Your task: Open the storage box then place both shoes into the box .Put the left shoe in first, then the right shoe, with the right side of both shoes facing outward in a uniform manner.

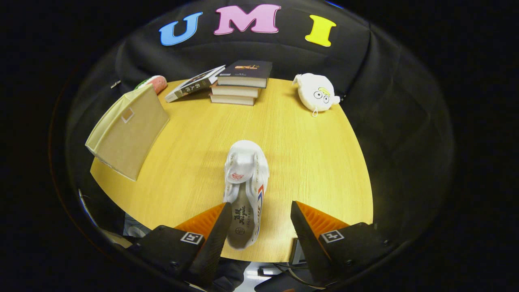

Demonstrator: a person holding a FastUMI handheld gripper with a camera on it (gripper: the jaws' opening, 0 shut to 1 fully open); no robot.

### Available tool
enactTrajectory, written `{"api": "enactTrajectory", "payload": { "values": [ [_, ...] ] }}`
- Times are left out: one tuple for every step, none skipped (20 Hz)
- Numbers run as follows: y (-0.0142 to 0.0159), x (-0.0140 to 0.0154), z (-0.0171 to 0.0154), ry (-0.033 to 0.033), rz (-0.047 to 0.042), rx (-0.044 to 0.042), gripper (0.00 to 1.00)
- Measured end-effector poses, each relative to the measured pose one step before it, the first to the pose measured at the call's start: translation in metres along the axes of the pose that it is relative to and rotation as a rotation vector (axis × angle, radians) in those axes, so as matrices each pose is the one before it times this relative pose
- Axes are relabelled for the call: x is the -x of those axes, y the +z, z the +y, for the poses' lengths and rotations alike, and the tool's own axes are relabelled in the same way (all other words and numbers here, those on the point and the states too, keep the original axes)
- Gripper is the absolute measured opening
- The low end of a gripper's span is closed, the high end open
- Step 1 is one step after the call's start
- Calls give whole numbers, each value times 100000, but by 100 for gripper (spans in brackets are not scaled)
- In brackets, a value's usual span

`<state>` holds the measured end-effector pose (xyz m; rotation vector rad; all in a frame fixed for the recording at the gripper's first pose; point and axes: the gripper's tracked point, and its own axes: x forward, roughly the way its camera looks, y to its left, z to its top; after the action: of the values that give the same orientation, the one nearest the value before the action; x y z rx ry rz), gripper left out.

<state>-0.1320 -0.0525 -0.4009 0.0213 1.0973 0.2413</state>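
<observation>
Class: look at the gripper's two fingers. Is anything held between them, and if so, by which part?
Nothing is held. The gripper is open; the white shoe lies on the table with its heel end between the fingers, beside the left finger, well clear of the right one.

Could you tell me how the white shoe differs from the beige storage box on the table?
The white shoe lies flat between the open gripper fingers, heel nearest them; the storage box stands tilted well off to their left. The shoe is small and rounded with red and blue trim; the box is larger, flat-sided and plain. Both rest on the wooden table.
</observation>
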Motion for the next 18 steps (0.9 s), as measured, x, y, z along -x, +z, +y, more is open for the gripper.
{"api": "enactTrajectory", "payload": {
  "values": [
    [-44, -1425, 421, 478, 988, 612, 87],
    [99, -1438, 295, 140, 374, 630, 82],
    [124, -1423, -11, -1010, 153, 1080, 80],
    [413, -1177, -62, -1157, -487, 478, 72],
    [751, -820, -293, -1641, -1843, -872, 67],
    [879, -683, -27, -812, -1561, -2709, 60],
    [474, -954, 346, 728, -758, -4066, 53],
    [344, -608, 397, 280, 147, -3307, 44],
    [59, -534, -317, -3009, 351, -1827, 37],
    [188, 139, -407, -2122, -663, -2234, 27],
    [59, -15, 274, -89, 4, -2383, 18],
    [-119, 236, 314, 663, 449, -2453, 8],
    [266, 453, -50, -403, -774, -1507, 8],
    [320, 986, -80, -330, -375, -1172, 8],
    [413, 892, 138, 183, -822, -1563, 8],
    [735, 1154, 368, 584, -2003, -1457, 8],
    [977, 1117, 226, 295, -2395, -1362, 8],
    [1105, 1202, 504, 530, -3034, -1374, 8]
  ]
}}
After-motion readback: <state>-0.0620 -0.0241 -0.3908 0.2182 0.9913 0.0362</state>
